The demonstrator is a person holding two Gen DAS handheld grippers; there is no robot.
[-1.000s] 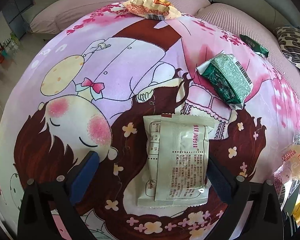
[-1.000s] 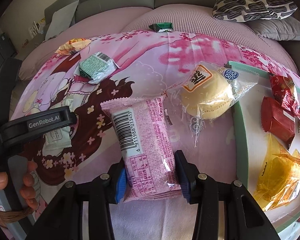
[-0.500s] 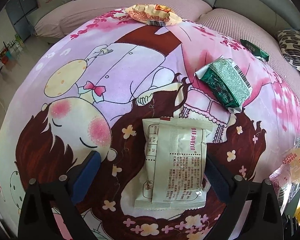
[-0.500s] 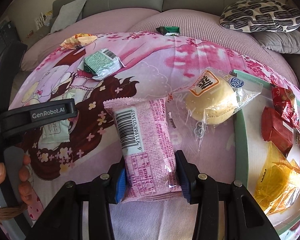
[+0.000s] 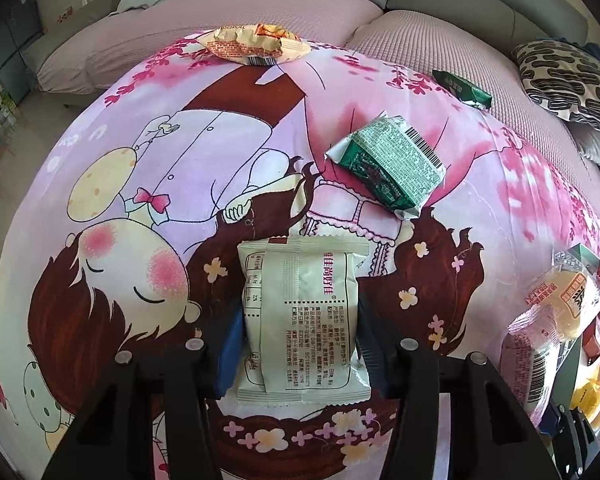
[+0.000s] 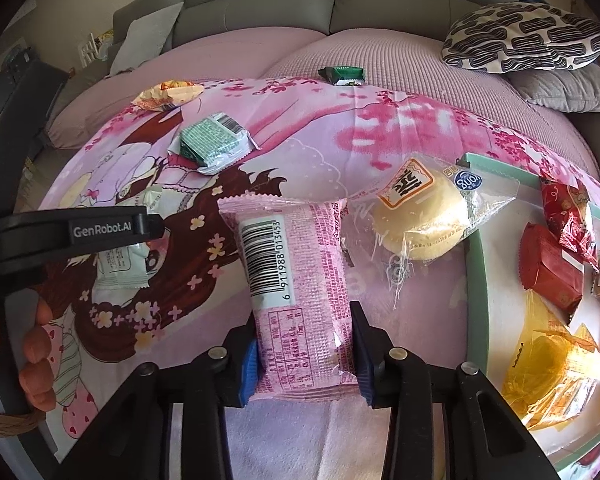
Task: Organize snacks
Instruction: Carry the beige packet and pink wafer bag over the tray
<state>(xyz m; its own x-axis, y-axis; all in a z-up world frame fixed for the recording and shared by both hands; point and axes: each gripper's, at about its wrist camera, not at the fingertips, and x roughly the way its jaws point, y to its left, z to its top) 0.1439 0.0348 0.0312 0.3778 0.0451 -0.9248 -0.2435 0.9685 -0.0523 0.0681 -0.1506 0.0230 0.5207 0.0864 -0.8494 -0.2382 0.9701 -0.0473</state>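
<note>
- Roughly mid-task, judging from what lies where.
- Left gripper [image 5: 298, 344]: jaws drawn in on both long edges of the cream packet [image 5: 302, 320], blue pads touching its sides. Packet lies flat on the cartoon blanket [image 5: 148, 128]; no lift visible, so the grasp looks just made.
- Right gripper [image 6: 304, 354]: jaws pressed against the pink packet [image 6: 296, 292] near its lower end, barcode side up. It also looks to rest on the blanket, just left of the tray [image 6: 476, 280].
- Already in the tray: red packets [image 6: 550, 268], a yellow-orange wrapped item [image 6: 548, 364], a few more at the right edge too cropped to identify.
- Bun in clear wrap [image 6: 424, 216]: straddles the tray's left rim, mostly outside. Likely counts as not yet sorted.
- Loose on the blanket: green-and-white packet [image 5: 388, 168], well beyond the cream one; orange packet [image 5: 256, 44] at the far edge.
- Small dark-green packet [image 5: 462, 90] sits off the blanket on the pink sofa cushion [image 5: 412, 48].
- Left to do, as a judgement: the two gripped packets, the bun and three loose ones, about six items.
- Risk: the cream packet is thin and wide between the jaws, so it may buckle on lift.
</note>
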